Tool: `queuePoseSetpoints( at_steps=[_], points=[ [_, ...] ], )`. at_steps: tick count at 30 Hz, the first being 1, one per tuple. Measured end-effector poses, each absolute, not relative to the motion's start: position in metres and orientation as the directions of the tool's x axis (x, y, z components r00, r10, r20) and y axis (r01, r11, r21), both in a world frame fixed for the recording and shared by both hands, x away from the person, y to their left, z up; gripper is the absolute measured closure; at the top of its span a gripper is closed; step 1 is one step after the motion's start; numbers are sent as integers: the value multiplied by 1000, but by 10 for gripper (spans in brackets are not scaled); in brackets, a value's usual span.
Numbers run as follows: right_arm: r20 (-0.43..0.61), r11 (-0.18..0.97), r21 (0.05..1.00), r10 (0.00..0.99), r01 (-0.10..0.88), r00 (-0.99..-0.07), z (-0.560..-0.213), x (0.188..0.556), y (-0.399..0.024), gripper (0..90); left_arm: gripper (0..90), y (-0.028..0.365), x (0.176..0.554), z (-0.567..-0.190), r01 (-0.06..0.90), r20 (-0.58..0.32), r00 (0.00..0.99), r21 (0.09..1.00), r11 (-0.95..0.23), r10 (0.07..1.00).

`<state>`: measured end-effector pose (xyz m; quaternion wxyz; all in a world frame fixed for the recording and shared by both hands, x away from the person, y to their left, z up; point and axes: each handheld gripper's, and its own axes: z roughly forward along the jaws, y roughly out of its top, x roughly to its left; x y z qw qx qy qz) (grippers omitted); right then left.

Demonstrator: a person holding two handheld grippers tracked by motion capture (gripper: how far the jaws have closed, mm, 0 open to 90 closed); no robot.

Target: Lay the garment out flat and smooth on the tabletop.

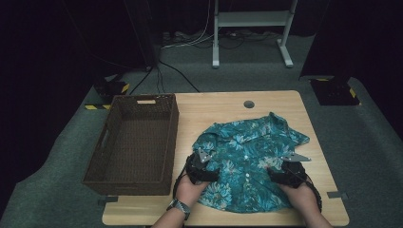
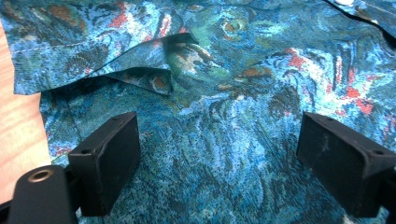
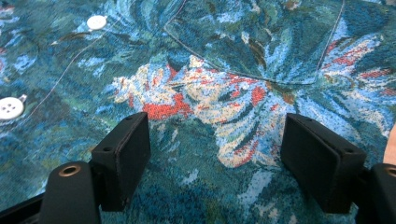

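A teal floral short-sleeved shirt (image 1: 247, 156) lies spread, front up, on the wooden table (image 1: 214, 107). My left gripper (image 1: 199, 164) rests over the shirt's left edge. In the left gripper view its jaws (image 2: 217, 158) stand wide apart over the cloth, beside a folded sleeve edge (image 2: 154, 77), with nothing pinched. My right gripper (image 1: 285, 166) sits over the shirt's right side. Its jaws (image 3: 217, 158) are likewise apart above the fabric, below the chest pocket (image 3: 261, 46) and right of two white buttons (image 3: 10, 108).
A dark wicker basket (image 1: 173, 142) stands empty on the table's left side, close to my left hand. A round cable hole (image 1: 248, 104) is near the far edge. Behind the table, a white desk frame (image 1: 216, 33) and cables lie on grey carpet.
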<state>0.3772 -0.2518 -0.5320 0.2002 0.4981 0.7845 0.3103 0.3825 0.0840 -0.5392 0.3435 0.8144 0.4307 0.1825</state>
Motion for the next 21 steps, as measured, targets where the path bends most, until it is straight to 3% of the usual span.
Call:
queuePoseSetpoints(
  at_steps=[11,21],
  points=[
    [-6,364,664,877,654,-481,-530,342,-258,240,135,82,338,-539,562,-4,606,710,-425,795],
    [-24,358,692,879,627,-475,-526,339,-251,236,155,86,334,-532,536,31,611,719,-442,791]
  ],
)
